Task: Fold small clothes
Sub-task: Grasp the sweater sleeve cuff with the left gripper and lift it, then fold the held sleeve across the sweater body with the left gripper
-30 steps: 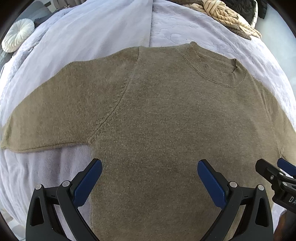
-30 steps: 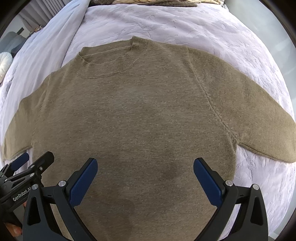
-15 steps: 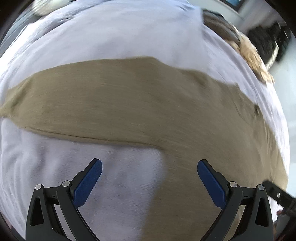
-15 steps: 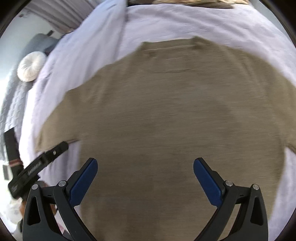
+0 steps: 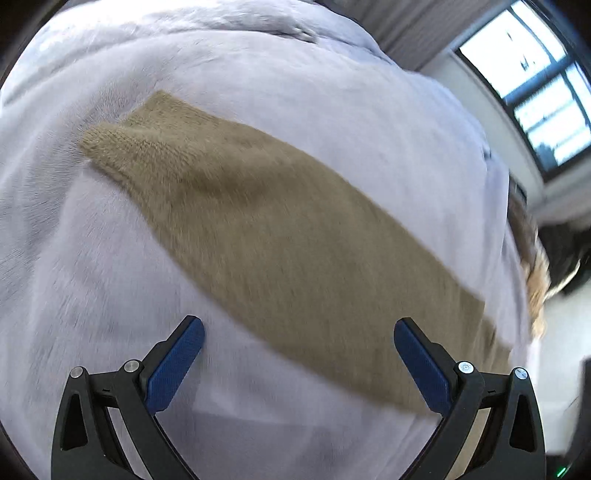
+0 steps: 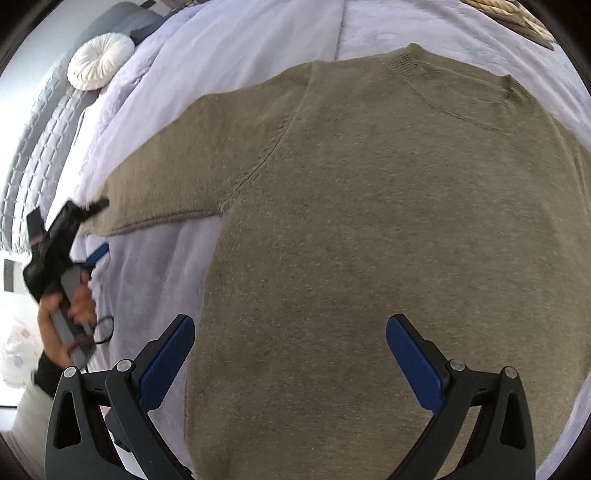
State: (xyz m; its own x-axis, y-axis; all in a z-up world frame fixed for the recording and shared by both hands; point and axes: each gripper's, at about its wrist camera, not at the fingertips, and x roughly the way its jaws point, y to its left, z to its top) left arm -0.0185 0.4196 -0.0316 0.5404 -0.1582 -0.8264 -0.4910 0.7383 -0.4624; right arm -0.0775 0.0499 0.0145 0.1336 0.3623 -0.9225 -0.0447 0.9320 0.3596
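Note:
An olive-brown knit sweater (image 6: 369,221) lies flat on a pale lilac bedspread (image 6: 147,280), neckline (image 6: 461,96) toward the far side. In the left wrist view its left sleeve (image 5: 277,236) runs diagonally from the cuff (image 5: 110,144) at upper left toward lower right. My left gripper (image 5: 299,354) hovers open over the sleeve's lower edge, holding nothing. In the right wrist view that left gripper (image 6: 96,229) appears in a person's hand (image 6: 62,317) beside the sleeve's cuff end. My right gripper (image 6: 290,354) stands open above the sweater's lower body, empty.
A round white cushion (image 6: 99,61) and a grey quilted headboard (image 6: 33,147) are at the far left. A cream knit item (image 6: 513,16) lies at the bed's far right. A window (image 5: 543,81) shows beyond the bed.
The left gripper has swung left from the sweater's body to the left sleeve near its cuff. The right gripper has turned left, bringing the left sleeve into its view. Both stayed open.

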